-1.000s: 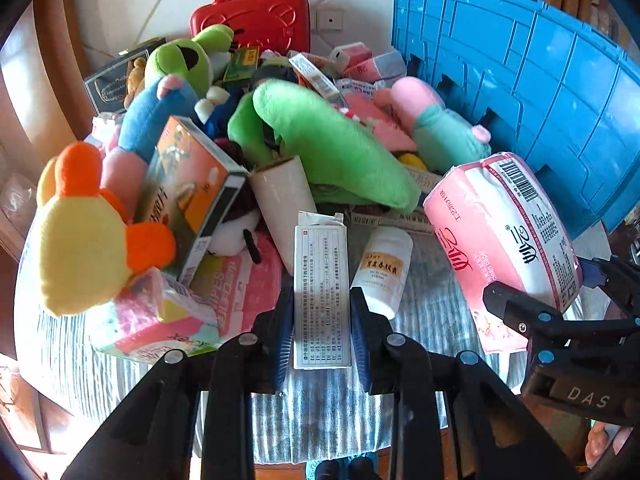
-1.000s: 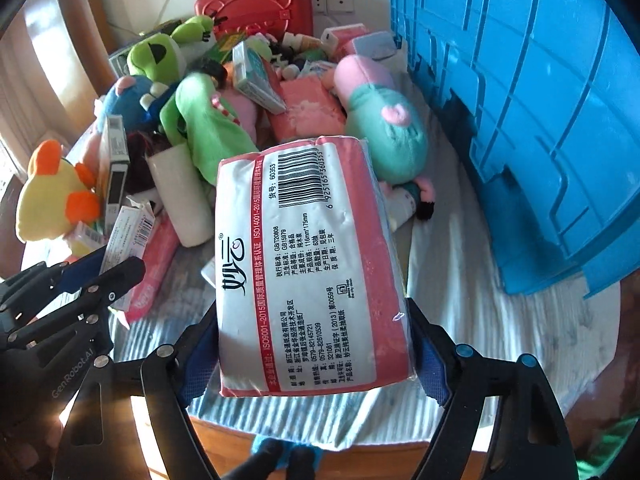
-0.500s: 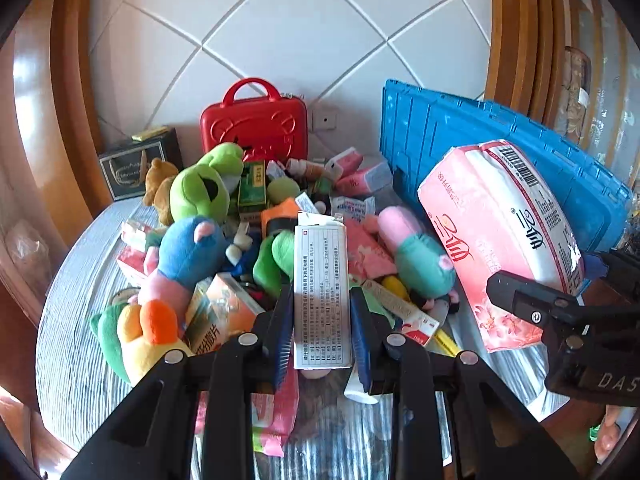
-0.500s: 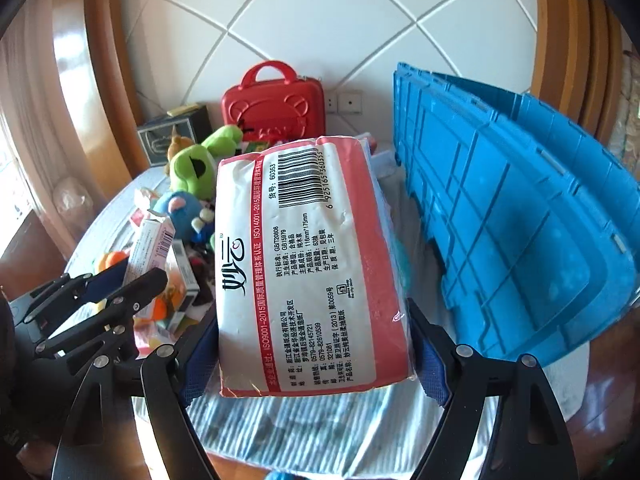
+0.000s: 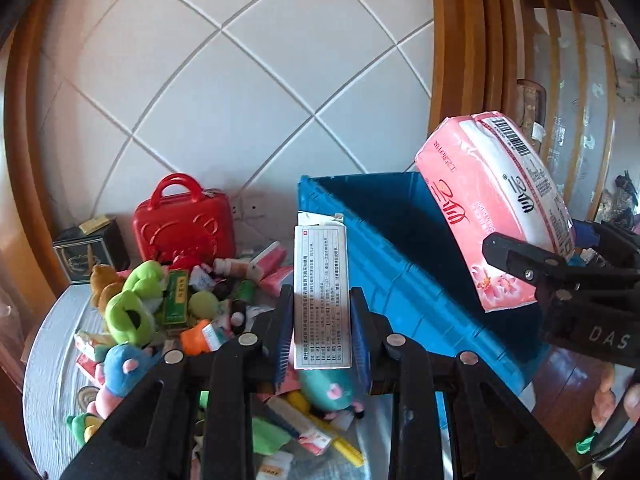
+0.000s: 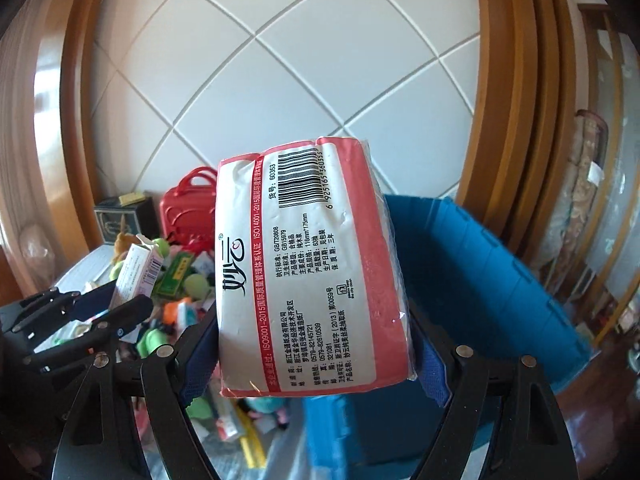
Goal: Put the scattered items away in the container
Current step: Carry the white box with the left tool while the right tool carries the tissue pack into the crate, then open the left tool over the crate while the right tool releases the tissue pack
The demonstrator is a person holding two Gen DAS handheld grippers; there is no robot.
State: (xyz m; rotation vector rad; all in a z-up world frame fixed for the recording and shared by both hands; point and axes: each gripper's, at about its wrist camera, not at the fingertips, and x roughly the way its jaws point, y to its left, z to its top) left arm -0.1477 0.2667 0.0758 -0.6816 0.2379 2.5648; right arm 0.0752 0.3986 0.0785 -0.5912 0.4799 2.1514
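I have the left gripper [image 5: 322,336] clamped tight on a narrow white carton [image 5: 321,296]; the right gripper [image 6: 316,356] is spread wide yet pinching a pink tissue pack [image 6: 312,276]; both loads hang raised, the blue crate [image 5: 404,280] ahead and right of the left claw, directly beyond the right one; I should carry each well past the near rim before letting go, right first; the crate's interior looks dark, its contents I cannot tell; toys [image 5: 128,312] still litter the table [image 5: 48,352] below-left.
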